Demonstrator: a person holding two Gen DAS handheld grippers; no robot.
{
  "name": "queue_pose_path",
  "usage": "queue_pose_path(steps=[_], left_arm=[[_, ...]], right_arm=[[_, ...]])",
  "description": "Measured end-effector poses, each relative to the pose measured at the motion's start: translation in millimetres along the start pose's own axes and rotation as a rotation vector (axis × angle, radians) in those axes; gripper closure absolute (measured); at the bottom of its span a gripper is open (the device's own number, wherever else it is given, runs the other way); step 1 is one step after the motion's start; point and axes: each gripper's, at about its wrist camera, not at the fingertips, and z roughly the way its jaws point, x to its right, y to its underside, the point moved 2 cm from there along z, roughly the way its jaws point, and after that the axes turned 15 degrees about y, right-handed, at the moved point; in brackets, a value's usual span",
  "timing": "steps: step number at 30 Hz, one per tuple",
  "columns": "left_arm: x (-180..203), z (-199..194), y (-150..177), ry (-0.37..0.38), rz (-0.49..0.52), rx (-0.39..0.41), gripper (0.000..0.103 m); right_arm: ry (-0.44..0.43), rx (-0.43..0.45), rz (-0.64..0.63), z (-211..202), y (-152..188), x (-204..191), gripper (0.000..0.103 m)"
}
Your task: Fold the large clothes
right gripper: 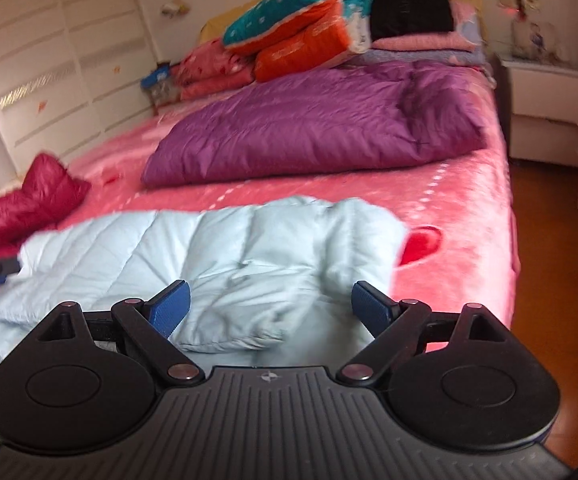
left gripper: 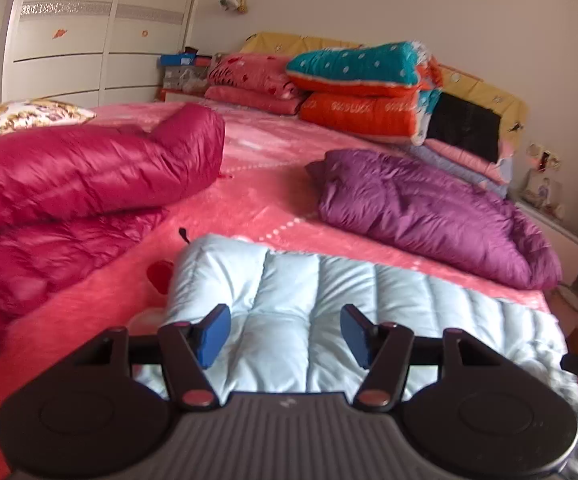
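A pale blue quilted down jacket (left gripper: pixel 329 304) lies flat on the pink bed at the near edge; it also shows in the right wrist view (right gripper: pixel 217 256), with a rumpled fold near my fingers. My left gripper (left gripper: pixel 285 332) is open and empty just above its left part. My right gripper (right gripper: pixel 271 308) is open and empty above its right part. A folded purple down jacket (left gripper: pixel 429 208) lies beyond, also in the right wrist view (right gripper: pixel 313 120). A crimson down jacket (left gripper: pixel 81 176) lies at the left, seen small in the right wrist view (right gripper: pixel 29 200).
Stacked folded quilts (left gripper: pixel 369 84) and a black item (left gripper: pixel 465 124) sit at the headboard. A white wardrobe (left gripper: pixel 89 28) stands at the far left. A white nightstand (right gripper: pixel 553 104) and wooden floor (right gripper: pixel 549 280) lie right of the bed (right gripper: pixel 469 248).
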Motion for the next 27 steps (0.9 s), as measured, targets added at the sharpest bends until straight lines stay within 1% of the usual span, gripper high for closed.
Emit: queue_pose_path(steps=[2, 5, 8, 12, 14, 17, 23, 27], left_arm=[[1.6, -20.1, -0.4, 0.001, -0.008, -0.005, 0.039], [0.8, -49.8, 2.0, -0.015, -0.027, -0.015, 0.038], [-0.2, -77.4, 6.7, -0.043, -0.041, -0.029, 0.038], [-2.9, -111.9, 12.2, -0.076, -0.06, -0.041, 0.036], [-3.8, -127.9, 15.8, -0.081, -0.064, -0.046, 0.036], [-2.5, -146.6, 22.1, -0.076, -0.069, -0.064, 0.032], [5.9, -172.8, 40.0, -0.043, -0.062, -0.11, 0.031], [7.0, -186.3, 52.2, -0.021, -0.075, -0.122, 0.03]], right_arm=[[0.012, -0.009, 0.061, -9.1, 0.1, 19.1, 0.0], [0.027, -0.017, 0.156, -25.4, 5.0, 44.0, 0.0], [0.058, 0.004, 0.19, -46.3, 10.3, 56.2, 0.0], [0.086, 0.035, 0.188, -72.8, 15.3, 67.2, 0.0], [0.099, 0.05, 0.167, -83.9, 17.7, 71.6, 0.0], [0.104, 0.064, 0.146, -99.3, 23.1, 76.3, 0.0], [0.08, 0.046, 0.14, -125.7, 32.6, 83.0, 0.0], [0.041, 0.025, 0.093, -143.6, 40.9, 78.9, 0.0]])
